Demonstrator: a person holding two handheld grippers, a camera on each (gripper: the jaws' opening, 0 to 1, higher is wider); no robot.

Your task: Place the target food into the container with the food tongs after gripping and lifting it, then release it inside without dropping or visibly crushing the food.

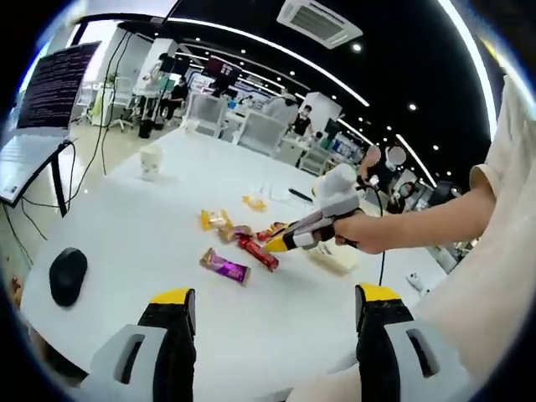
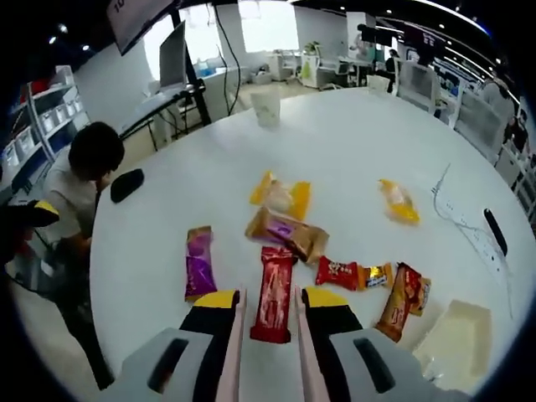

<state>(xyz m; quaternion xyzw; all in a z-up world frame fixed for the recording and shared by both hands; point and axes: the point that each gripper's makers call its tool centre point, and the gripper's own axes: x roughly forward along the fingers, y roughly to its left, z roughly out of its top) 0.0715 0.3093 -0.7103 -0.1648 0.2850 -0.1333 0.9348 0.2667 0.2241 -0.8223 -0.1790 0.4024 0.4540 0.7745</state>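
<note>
**Right jaws straddling the red bar, not clamped**

My right gripper [image 2: 266, 303] has its jaws narrow, one either side of the red snack bar [image 2: 273, 293], which lies flat on the white table [image 2: 352, 159]; can't tell if the tong blades touch the wrapper. Just left of it lies a purple packet [image 2: 199, 261]. Ahead sits a brown-purple packet [image 2: 287, 233], then a yellow packet [image 2: 280, 194]. To the right lie a small red candy [image 2: 337, 272] and an orange-red packet [image 2: 404, 300]. The pale container [image 2: 456, 339] is at lower right, near the table edge.

My left gripper [image 1: 272, 306] is held back, jaws wide apart, nothing between them, over bare table. A black mouse [image 1: 67, 275] lies to its left.
</note>
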